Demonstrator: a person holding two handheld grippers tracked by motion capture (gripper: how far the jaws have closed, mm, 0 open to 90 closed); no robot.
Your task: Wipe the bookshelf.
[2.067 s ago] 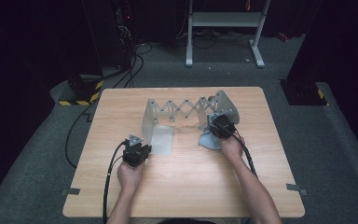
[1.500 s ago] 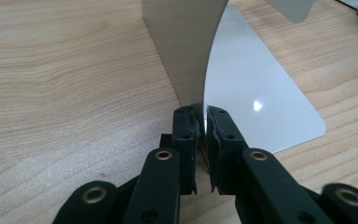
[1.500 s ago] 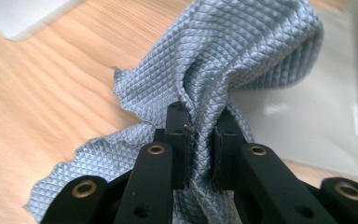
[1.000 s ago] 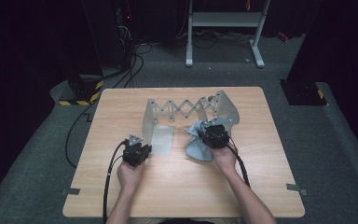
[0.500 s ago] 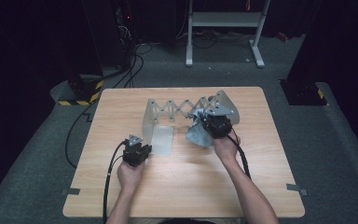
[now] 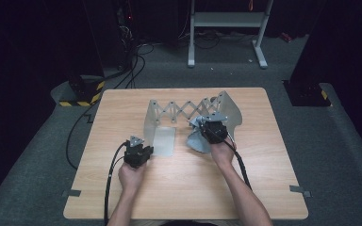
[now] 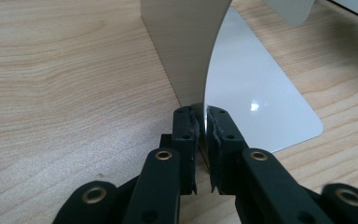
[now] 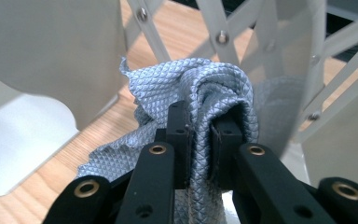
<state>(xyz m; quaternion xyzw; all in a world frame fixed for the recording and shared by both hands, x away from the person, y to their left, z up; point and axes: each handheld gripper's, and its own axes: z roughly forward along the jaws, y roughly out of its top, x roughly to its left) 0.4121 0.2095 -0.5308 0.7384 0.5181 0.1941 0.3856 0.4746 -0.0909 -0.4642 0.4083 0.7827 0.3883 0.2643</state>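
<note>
Grey, diamond-textured cloth (image 8: 200, 93) is sitting clamped between the jaws of my right gripper (image 8: 199, 140), bunched up and bulging over both jaw tips. In the high view, I am holding that cloth (image 6: 197, 139) at centre frame, right of middle, against the right panel of the metal accordion rack (image 6: 184, 110), with part of it hanging down toward the wooden table (image 6: 179, 188). Through the right gripper view, the rack's crossed slats (image 8: 223, 37) are standing directly behind the cloth.

My left gripper (image 7: 201, 135) is pinching the lower edge of the rack's left upright plate (image 7: 186, 51), jaws closed on thin metal, beside the flat foot plate (image 7: 256, 93) lying on the table. In the high view, this gripper (image 6: 138, 151) is sitting left of centre.

Judging progress: I am bracing the rack and bringing the cloth to it, so wiping appears under way on the right end. The lattice and left panel are probably remaining to be covered.
</note>
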